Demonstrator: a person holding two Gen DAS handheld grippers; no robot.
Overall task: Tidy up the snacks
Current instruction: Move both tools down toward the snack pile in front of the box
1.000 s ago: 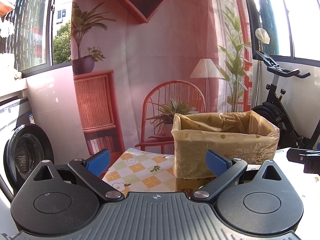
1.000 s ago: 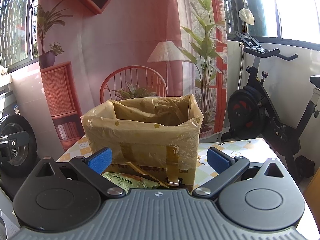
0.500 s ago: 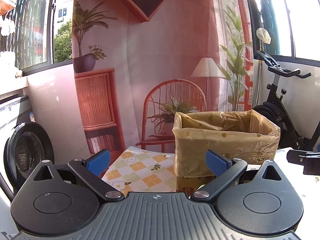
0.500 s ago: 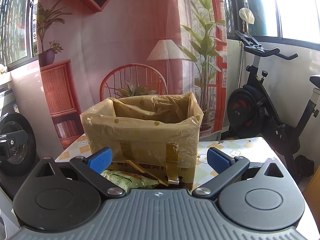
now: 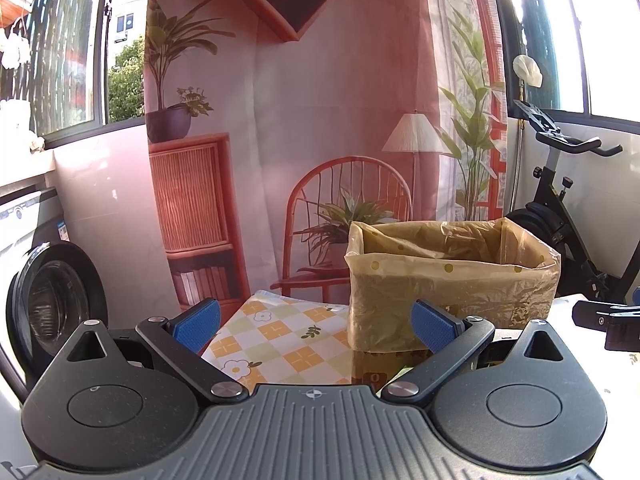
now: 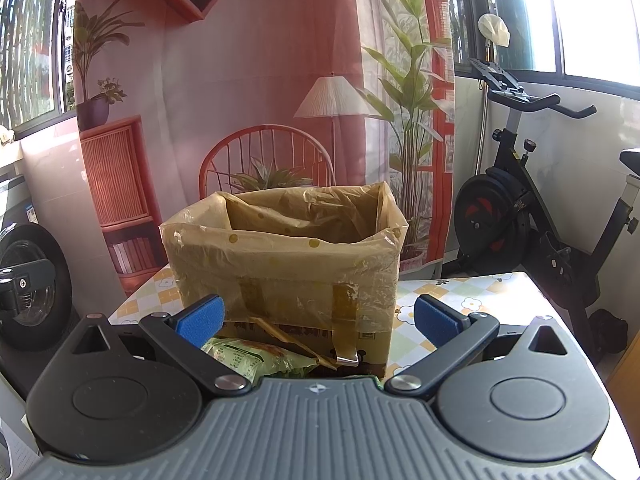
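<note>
Snack packet [image 6: 256,356], green, was seen lying on the checked tablecloth [image 5: 280,332] just before the plastic-lined cardboard box [image 6: 288,264]. Left gripper [image 5: 316,324] and right gripper [image 6: 318,322] were both held wide apart, with nothing gripped.

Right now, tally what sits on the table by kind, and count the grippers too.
Lined cardboard box: 1
Green snack packet, in front of the box: 1
Grippers, both open and empty: 2, the left gripper and the right gripper
Total: 4
</note>
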